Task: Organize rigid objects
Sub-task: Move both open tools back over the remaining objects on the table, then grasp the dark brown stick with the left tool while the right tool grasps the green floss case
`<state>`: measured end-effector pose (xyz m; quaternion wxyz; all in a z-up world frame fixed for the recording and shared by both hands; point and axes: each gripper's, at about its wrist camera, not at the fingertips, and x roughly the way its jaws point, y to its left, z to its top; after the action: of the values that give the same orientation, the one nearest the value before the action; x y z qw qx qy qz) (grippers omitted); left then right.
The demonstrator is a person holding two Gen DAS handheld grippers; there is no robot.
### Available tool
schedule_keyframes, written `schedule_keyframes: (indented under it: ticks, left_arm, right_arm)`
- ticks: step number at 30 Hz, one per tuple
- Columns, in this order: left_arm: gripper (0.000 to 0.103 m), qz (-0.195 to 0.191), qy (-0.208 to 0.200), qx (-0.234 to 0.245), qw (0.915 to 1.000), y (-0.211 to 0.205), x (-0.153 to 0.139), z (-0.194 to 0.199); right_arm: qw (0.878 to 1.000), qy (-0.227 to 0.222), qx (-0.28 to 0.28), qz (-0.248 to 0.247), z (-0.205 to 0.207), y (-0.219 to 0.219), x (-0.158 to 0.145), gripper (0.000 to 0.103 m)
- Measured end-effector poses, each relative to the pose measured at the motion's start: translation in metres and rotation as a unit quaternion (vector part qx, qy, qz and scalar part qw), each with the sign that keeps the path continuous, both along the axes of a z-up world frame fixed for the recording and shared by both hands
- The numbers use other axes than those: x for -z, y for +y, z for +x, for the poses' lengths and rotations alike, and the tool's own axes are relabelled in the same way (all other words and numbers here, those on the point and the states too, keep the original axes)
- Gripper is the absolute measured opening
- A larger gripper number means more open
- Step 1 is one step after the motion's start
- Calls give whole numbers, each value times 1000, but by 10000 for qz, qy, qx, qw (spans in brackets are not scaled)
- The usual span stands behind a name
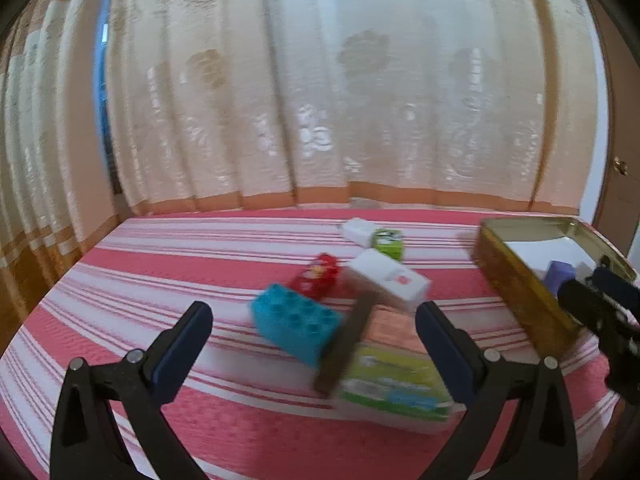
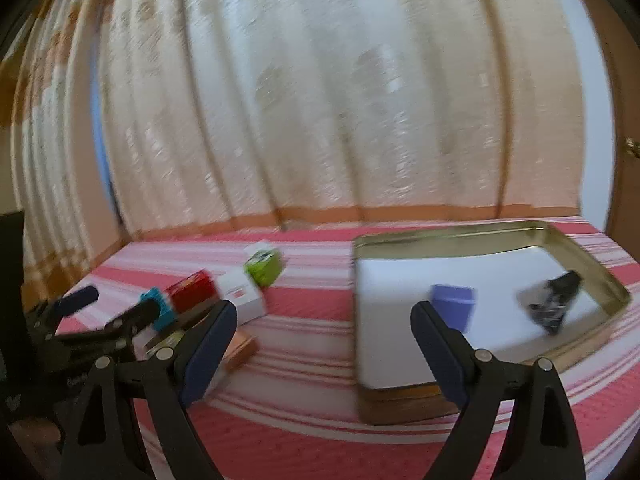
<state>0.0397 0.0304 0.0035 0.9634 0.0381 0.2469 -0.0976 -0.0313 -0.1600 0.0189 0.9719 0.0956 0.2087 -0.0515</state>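
In the left wrist view my left gripper [image 1: 312, 320] stands open low over a pile on the striped bed cover. The pile holds a blue toy brick [image 1: 296, 324], a brown bar [image 1: 348, 344], a green-and-white box [image 1: 396, 384], a white box [image 1: 388, 280], a red item [image 1: 316, 276] and a small green carton [image 1: 388, 242]. My right gripper [image 2: 324, 316] is open with nothing in it, in front of a gold tin [image 2: 440, 234]. A purple block [image 2: 454, 300] and a black-and-white item [image 2: 552, 300] lie inside the tin. Both views are blurred.
The red-and-white striped cover [image 1: 160, 264] runs back to a cream curtain [image 1: 320, 100]. A small white box [image 1: 358, 230] lies beside the green carton. A wooden door with a knob [image 2: 631, 146] stands at the far right.
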Motion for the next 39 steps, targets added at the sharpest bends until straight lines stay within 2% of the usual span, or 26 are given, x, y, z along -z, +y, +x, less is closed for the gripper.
schedule_keyframes:
  ticks: [8, 15, 21, 26, 28, 30, 36, 39]
  left_arm:
    - [103, -67, 78, -574, 9983, 44, 3, 18]
    - [103, -122, 167, -829, 9963, 63, 5, 26]
    - [103, -132, 193, -837, 9962, 65, 5, 27]
    - [103, -173, 214, -830, 9962, 67, 4, 27]
    - [103, -221, 230, -841, 9959, 69, 4, 27]
    - [103, -279, 243, -857, 9956, 72, 4, 27]
    - [103, -327, 281, -906, 9950, 73, 5, 28]
    - [103, -277, 301, -905, 9951, 72, 6, 29]
  right_arm:
    - [9929, 630, -976, -237, 30, 47, 10, 90]
    - [9766, 1189, -1778, -236, 49, 78, 23, 90]
    - [9644, 1556, -2119, -276, 71, 100, 33, 90]
    - [9539, 1681, -2476, -207, 67, 110, 37, 85]
    - [9444, 1847, -2718, -105, 63, 113, 42, 79]
    - [9388, 1893, -2877, 0, 60, 114, 44, 78]
    - [9470, 1831, -2637, -76, 71, 116, 43, 78]
    - [9462, 1904, -2612, -126, 80, 124, 45, 78]
